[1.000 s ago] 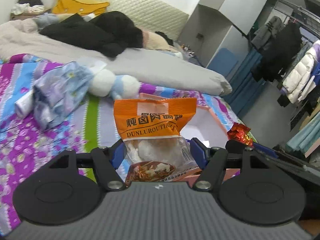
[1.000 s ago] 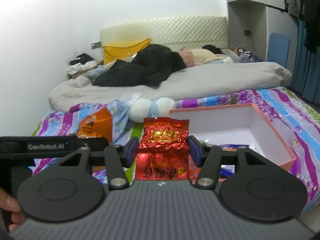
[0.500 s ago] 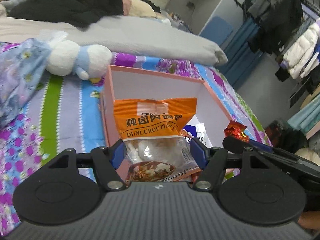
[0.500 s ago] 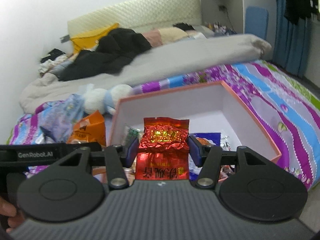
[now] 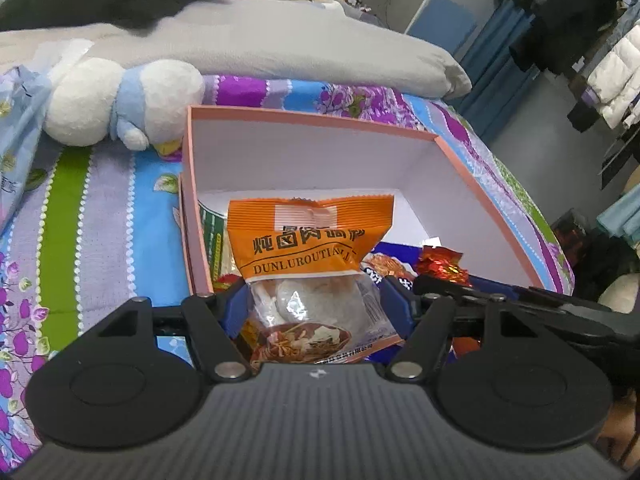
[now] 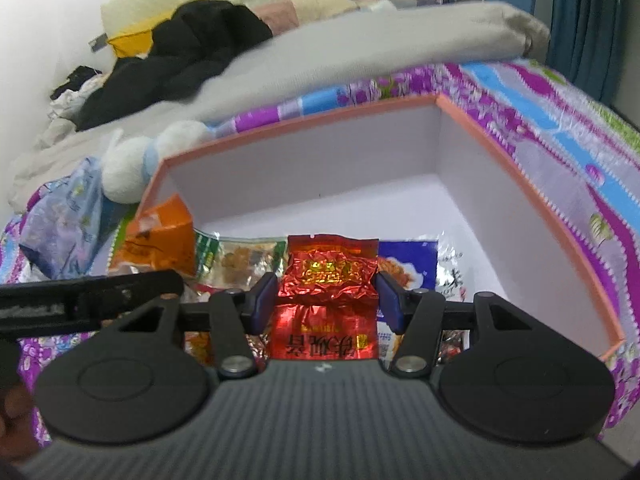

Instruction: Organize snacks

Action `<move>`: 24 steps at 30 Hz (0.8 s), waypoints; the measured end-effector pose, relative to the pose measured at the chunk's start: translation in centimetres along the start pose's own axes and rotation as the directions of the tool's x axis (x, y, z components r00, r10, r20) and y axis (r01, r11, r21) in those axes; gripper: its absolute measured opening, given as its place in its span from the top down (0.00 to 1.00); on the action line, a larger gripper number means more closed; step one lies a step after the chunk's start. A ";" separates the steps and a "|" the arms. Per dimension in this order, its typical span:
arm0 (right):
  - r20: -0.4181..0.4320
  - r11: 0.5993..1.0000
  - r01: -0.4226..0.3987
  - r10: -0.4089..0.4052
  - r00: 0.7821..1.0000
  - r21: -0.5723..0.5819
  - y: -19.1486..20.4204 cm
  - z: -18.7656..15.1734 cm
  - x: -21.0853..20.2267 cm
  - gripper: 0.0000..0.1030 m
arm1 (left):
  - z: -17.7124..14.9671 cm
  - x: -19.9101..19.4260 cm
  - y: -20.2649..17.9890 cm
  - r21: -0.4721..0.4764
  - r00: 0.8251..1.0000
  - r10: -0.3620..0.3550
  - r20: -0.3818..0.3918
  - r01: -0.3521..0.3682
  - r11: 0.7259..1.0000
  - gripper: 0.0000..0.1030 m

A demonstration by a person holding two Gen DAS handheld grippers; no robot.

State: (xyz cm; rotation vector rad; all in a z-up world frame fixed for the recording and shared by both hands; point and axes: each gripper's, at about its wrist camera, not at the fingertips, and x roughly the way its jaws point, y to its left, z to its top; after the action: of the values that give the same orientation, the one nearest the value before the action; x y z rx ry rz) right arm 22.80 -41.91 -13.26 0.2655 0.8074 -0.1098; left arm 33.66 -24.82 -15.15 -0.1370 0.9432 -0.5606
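Note:
My left gripper (image 5: 316,306) is shut on an orange snack bag (image 5: 308,240) with a clear lower half, held upright over the near left corner of a pink open box (image 5: 312,114). My right gripper (image 6: 326,292) is shut on a crinkled red foil packet (image 6: 328,268), held above the near side of the same pink box (image 6: 304,124). Several snack packs (image 6: 240,256) lie on the box floor. The red packet (image 5: 442,264) also shows at the right of the left wrist view, and the orange bag (image 6: 160,236) at the left of the right wrist view.
The box lies on a purple, blue and green flowered bedspread (image 5: 100,208). A white and blue plush toy (image 5: 120,100) rests just beyond the box's far left corner. A bluish plastic bag (image 6: 64,220) lies left of it. A grey duvet (image 5: 260,40) and dark clothes cover the far bed.
Both grippers have moved forward and down toward the pink box, each keeping its packet. The box now fills both views and its contents show.

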 end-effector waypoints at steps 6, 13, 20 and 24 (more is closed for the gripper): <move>-0.029 0.999 0.030 -0.029 0.999 0.039 -0.2 0.1 0.1 0.43 | 0.1 0.4 -0.1 -0.002 0.999 -0.014 -0.035 0.014 1.000 0.13; 0.016 0.998 0.043 -0.044 0.999 0.054 0.2 0.4 -3.5 0.38 | 0.5 -3.6 -1.6 0.030 0.999 -0.037 0.037 0.036 0.999 0.13; 0.135 0.997 0.037 -0.045 0.990 0.063 2.4 0.4 -10.2 0.38 | 0.3 -11.2 -3.1 0.086 0.989 -0.047 0.140 0.036 0.996 0.13; 0.191 0.998 0.029 -0.039 0.981 0.055 4.0 -0.5 -14.0 0.38 | -0.7 -15.8 -3.4 0.108 0.980 -0.052 0.190 0.032 0.994 0.13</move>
State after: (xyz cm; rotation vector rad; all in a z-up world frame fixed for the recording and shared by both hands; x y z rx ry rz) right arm 13.61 -37.96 -2.63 0.2859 0.6182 -0.1859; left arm 24.54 -19.54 -2.89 -0.1152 0.7231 -0.6228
